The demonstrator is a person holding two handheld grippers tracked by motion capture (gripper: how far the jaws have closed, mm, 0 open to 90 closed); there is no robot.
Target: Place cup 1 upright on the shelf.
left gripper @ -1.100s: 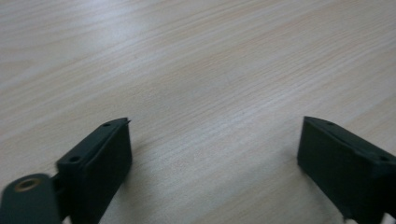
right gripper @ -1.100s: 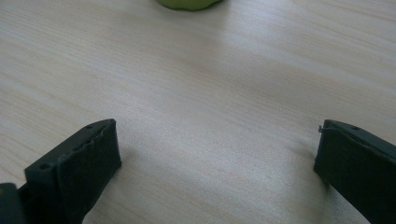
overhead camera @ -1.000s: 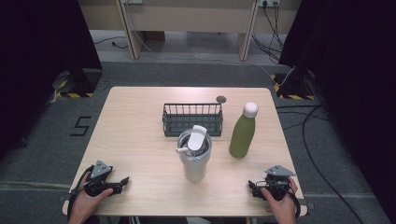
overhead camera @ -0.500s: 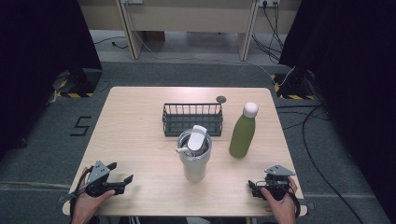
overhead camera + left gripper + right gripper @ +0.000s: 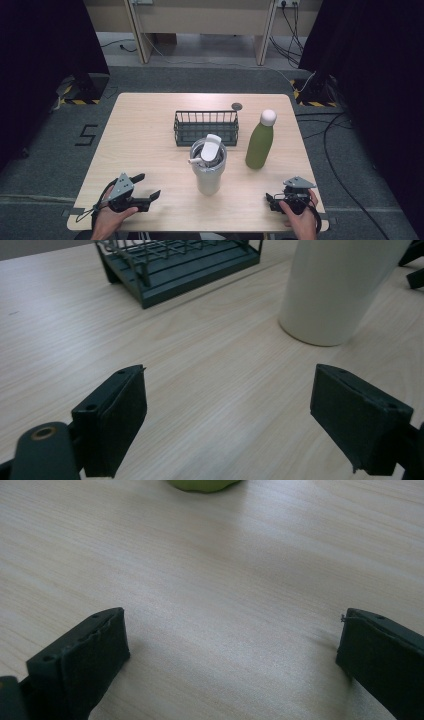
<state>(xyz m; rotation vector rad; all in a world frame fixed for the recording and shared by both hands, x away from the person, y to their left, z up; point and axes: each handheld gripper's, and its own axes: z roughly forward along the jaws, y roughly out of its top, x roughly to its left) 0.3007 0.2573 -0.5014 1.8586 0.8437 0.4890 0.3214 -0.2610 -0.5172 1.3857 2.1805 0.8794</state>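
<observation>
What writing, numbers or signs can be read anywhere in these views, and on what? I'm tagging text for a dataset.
"5": a black figure marked on the grey floor left of the table.
No words or numbers, only yellow-and-black hazard stripes on the floor at both far sides.
White tumbler, green bottle, wire basket: no label can be read.

This looks like a lab or recording studio. A lone wooden desk (image 5: 150,130) stands on grey carpet (image 5: 45,155), flanked by black curtains (image 5: 45,45) at the upper left and right. Cables (image 5: 335,130) trail over the floor, hazard-striped tape (image 5: 75,101) marks stand feet, and a taped "5" (image 5: 87,135) sits left of the desk.
</observation>
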